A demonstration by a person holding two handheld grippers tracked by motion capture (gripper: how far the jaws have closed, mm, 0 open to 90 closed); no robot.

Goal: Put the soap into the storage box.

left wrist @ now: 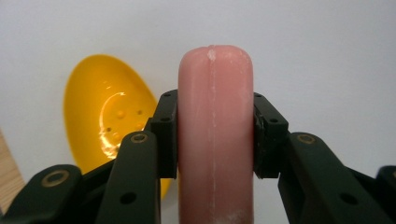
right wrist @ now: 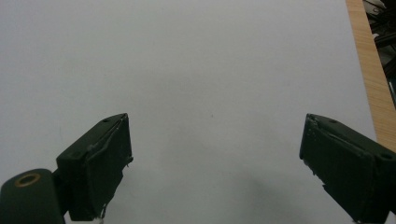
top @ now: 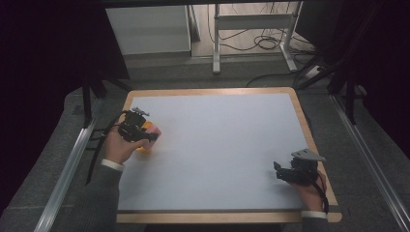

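Note:
My left gripper (left wrist: 215,135) is shut on a pink rounded bar, like a soap (left wrist: 215,140), which stands upright between the pads. Under and to the left of it lies a yellow oval dish (left wrist: 105,119) with small holes in its bottom. In the high view the left gripper (top: 145,131) sits at the table's left side with the pink bar (top: 152,129) and the yellow dish (top: 143,148) beside it. My right gripper (right wrist: 215,154) is open over the bare white mat, and in the high view the right gripper (top: 282,170) rests near the front right corner.
A white mat (top: 217,145) covers the wooden table (top: 309,130), whose edge shows as a light rim (right wrist: 369,70). Beyond the table stand desk legs and loose cables (top: 261,41) on the floor. Dark curtains hang at both sides.

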